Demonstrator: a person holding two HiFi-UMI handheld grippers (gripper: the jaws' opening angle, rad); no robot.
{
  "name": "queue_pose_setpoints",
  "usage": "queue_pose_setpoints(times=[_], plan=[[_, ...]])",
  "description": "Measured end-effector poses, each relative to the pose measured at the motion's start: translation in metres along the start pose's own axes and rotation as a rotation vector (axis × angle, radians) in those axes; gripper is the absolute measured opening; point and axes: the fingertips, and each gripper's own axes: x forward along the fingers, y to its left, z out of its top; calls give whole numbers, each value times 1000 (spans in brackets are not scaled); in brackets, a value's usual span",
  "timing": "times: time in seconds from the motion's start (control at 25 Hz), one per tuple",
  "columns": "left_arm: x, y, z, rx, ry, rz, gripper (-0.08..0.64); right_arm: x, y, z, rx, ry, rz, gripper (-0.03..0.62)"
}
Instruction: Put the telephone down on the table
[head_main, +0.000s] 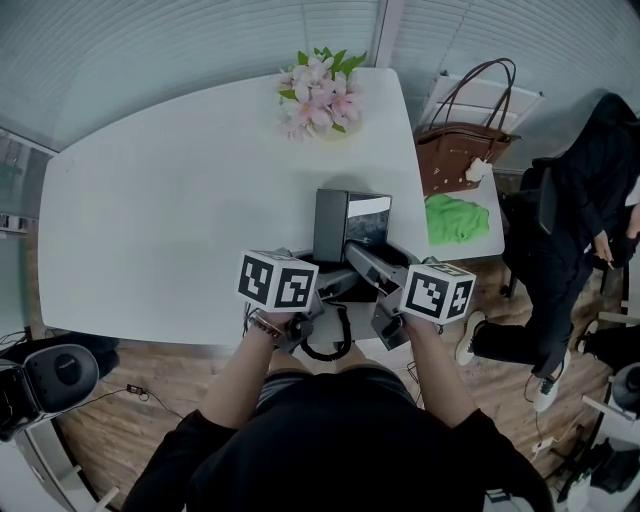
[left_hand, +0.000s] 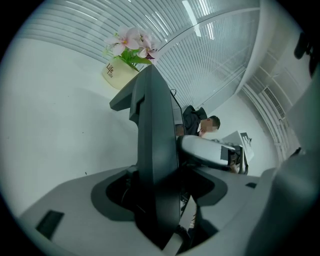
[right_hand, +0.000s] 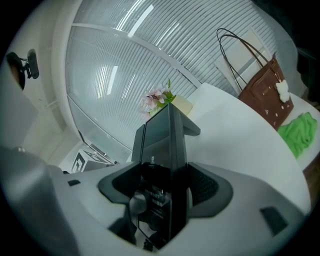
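Note:
The dark grey desk telephone stands tilted up at the near edge of the white table, with its screen part raised. Its black coiled cord hangs below the table edge. My left gripper comes in from the left and my right gripper from the right. In the left gripper view the telephone rises edge-on between the jaws of the left gripper, which close on its sides. The right gripper grips the telephone the same way. The telephone's underside is hidden.
A pot of pink flowers stands at the table's far edge. A brown handbag and a green cloth lie on a second table to the right. A person in dark clothes stands at the far right.

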Motion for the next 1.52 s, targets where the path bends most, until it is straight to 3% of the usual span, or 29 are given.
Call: queue_pose_setpoints(times=[1.52], plan=[[-1,1,-5,131,-59,192,383,-7,-2,-3,-7,-40,-34,284]])
